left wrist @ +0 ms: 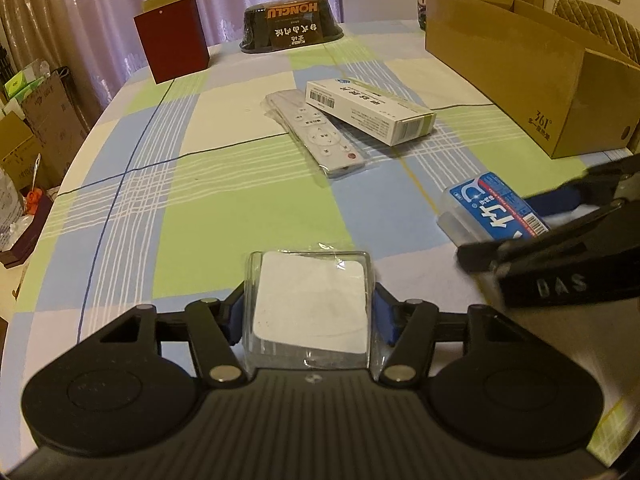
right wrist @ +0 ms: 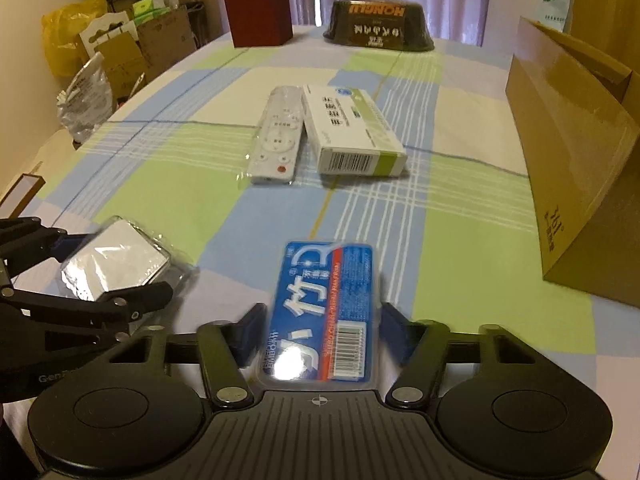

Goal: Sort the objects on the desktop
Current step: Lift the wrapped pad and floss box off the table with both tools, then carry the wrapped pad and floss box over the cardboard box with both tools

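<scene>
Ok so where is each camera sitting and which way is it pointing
Left wrist: sits on the left gripper, looks forward along the table; its fingers clamp a clear packet, and the right gripper shows at the right edge.
Right wrist: sits on the right gripper, facing the same way; its fingers flank a blue case, and the left gripper shows at the left.
Both share the remote and white box.

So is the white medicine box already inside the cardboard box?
No. The white medicine box lies on the tablecloth, leaning on the remote, outside the cardboard box.
</scene>
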`<state>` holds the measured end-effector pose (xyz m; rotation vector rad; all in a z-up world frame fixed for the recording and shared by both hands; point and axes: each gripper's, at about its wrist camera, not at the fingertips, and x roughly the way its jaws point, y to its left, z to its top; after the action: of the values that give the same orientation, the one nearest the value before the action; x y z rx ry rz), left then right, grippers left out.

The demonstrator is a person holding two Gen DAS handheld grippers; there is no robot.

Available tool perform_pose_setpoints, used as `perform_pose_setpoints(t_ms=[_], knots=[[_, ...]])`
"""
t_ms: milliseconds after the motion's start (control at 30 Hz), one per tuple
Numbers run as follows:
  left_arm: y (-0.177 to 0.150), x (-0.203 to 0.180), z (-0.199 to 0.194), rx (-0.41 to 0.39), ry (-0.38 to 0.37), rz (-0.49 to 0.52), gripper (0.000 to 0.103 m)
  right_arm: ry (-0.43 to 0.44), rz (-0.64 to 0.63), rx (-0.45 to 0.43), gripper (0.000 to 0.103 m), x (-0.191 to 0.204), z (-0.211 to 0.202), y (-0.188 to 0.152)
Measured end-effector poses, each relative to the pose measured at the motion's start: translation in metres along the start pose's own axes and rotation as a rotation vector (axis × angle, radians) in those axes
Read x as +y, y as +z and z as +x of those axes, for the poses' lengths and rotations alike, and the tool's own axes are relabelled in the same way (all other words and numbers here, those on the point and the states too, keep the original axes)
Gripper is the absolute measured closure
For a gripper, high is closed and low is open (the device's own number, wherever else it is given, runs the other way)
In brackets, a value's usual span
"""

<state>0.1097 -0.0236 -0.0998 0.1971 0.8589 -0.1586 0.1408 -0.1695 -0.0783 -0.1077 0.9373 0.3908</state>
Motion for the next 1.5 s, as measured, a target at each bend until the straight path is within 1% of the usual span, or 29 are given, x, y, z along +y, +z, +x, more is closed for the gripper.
perform_pose_setpoints(t_ms=[167, 333, 633, 967, 1200, 1500], knots=[[-0.001, 0.0, -0.009, 0.0, -0.008, 0.002, 0.047, -0.018, 0.005, -0.011, 0.046, 0.0, -0.009, -0.002], [0.0, 0.0, -0.026, -0.015, -0.009, -0.009, 0.047, -0.024, 0.011, -0.032, 0.046, 0.001, -0.027, -0.002], [0.003, -0.012, -0.062, -0.049, -0.024, 0.004, 0.047, -0.024, 0.123, -0.066, 0.046, -0.002, -0.071, -0.016], [0.006, -0.034, -0.092, -0.08, -0.045, 0.028, 0.047, -0.036, 0.194, -0.116, 0.046, -0.01, -0.112, -0.028], [0.011, -0.047, -0.106, -0.099, -0.058, 0.049, 0.047, -0.047, 0.218, -0.142, 0.046, -0.016, -0.127, -0.036], [0.015, -0.06, -0.113, -0.109, -0.074, 0.07, 0.047, -0.057, 0.245, -0.162, 0.046, -0.024, -0.138, -0.042]])
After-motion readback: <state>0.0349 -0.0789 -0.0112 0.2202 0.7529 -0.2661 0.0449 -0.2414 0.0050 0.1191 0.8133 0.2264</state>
